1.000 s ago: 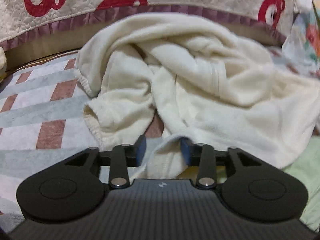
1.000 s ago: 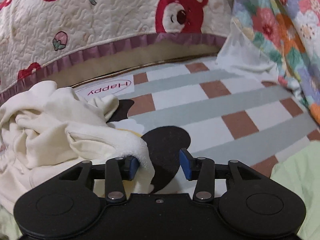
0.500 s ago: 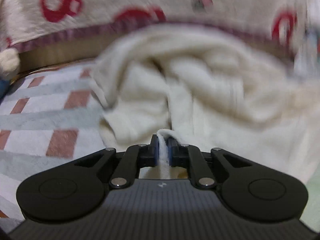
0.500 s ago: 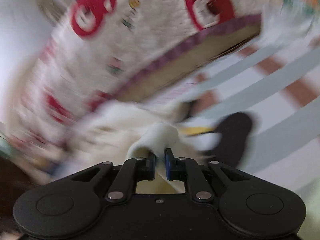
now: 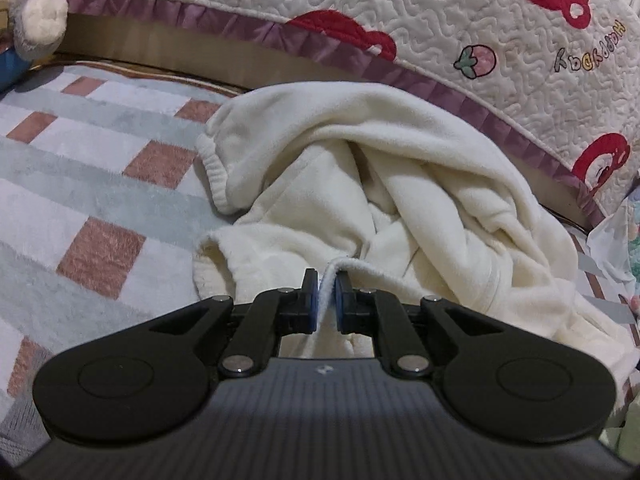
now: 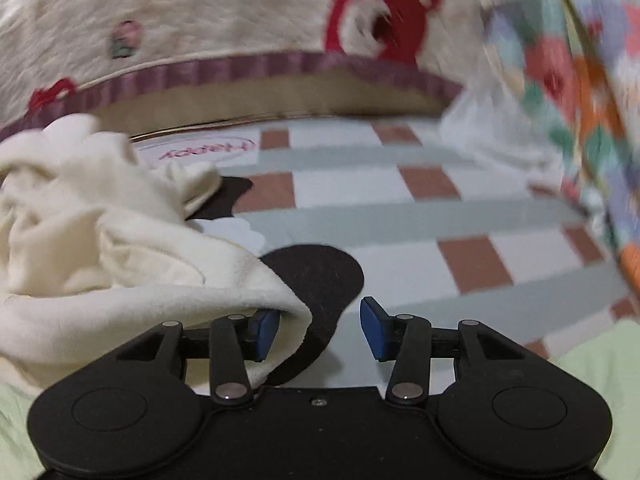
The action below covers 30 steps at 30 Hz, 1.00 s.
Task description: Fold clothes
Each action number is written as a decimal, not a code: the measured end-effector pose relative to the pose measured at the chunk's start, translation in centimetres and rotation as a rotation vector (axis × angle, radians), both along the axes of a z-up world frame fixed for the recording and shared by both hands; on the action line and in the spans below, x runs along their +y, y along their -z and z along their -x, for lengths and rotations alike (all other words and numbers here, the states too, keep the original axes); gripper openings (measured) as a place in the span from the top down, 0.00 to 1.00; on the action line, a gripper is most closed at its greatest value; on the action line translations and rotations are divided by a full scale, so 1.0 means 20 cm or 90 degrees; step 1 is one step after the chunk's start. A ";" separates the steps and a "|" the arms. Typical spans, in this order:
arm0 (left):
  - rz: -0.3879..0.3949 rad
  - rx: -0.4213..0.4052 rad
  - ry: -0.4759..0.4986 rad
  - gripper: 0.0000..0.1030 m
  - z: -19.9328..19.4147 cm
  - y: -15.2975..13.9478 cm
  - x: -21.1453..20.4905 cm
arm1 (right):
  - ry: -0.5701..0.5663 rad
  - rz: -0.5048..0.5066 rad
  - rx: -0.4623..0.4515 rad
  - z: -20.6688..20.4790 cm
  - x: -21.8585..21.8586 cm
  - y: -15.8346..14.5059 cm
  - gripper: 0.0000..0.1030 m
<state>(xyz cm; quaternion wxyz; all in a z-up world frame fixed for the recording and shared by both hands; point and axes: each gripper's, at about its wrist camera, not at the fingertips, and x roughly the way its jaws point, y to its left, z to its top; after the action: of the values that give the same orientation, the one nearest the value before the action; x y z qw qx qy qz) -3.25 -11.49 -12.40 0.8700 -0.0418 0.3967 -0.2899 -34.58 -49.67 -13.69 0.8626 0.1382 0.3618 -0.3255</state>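
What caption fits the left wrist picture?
Left gripper pinching a cream garment on a checked rug.

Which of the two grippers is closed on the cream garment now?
The left gripper: its blue pads pinch a thin edge of the cream garment. The right gripper stands open, cloth only beside one pad.

A checked rug (image 5: 92, 168) covered the floor. Behind it hung a quilted bear-print bedspread (image 5: 460, 20). A plush toy (image 5: 36, 24) sat nearby.

quilt (image 5: 460, 12) reads "happy"; rug (image 6: 360, 192) label "happy".
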 end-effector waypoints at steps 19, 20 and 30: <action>-0.040 -0.078 0.009 0.93 0.10 -0.12 -0.02 | -0.292 -0.038 0.010 -0.38 0.35 0.02 0.70; -0.044 -0.072 0.011 0.93 0.10 -0.11 -0.02 | -0.262 -0.014 -0.020 -0.42 0.27 -0.01 0.71; -0.058 -0.012 0.030 0.93 0.08 0.02 -0.06 | -0.161 -0.028 -0.039 -0.48 -0.14 -0.03 0.70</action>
<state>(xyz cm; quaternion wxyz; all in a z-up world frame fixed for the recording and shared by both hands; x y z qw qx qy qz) -4.87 -12.70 -12.84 0.8675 0.0101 0.4025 -0.2923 -24.94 -52.44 -12.99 0.9040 0.1201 0.3571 -0.2021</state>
